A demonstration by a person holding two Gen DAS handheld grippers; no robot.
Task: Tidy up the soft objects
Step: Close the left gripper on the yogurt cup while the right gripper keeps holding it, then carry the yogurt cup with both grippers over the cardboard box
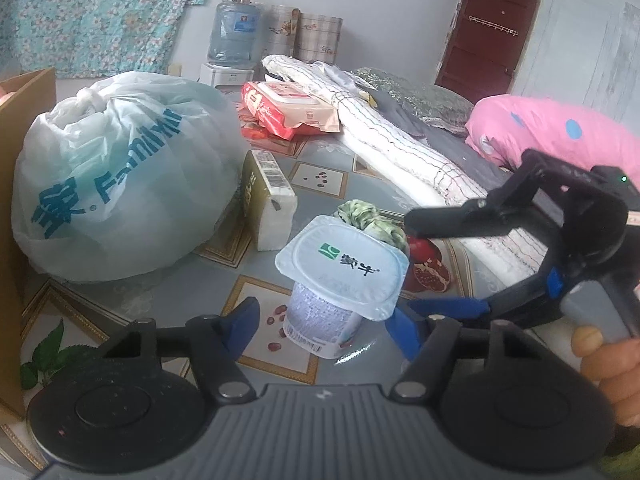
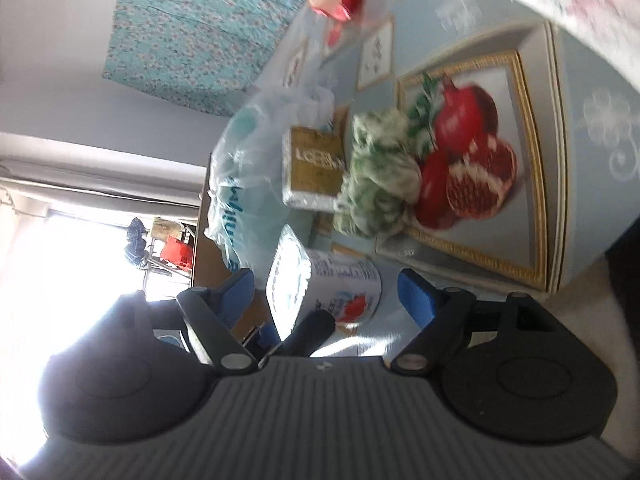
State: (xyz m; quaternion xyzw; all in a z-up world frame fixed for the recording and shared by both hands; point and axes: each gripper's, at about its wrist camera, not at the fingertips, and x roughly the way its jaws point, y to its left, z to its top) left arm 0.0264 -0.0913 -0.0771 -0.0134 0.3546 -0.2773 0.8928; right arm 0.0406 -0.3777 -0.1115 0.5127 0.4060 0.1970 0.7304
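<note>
White yogurt cup (image 1: pixel 340 280) lid "蒙牛" | bag (image 1: pixel 120 176) "Famil…" | left tongs (image 1: pixel 320 320), right tongs (image 2: pixel 328 296) released

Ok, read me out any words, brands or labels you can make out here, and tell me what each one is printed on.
"蒙牛": foil lid of the yogurt cup, beside a green logo.
"Famil...": blue letters on the plastic bag; the rest is lost in creases, as is the large blue character beside it.
Gold tissue pack: barcode and lettering too small or blurred to read in either view.
Red packet: print unreadable.
Cup's side print: too small.
</note>
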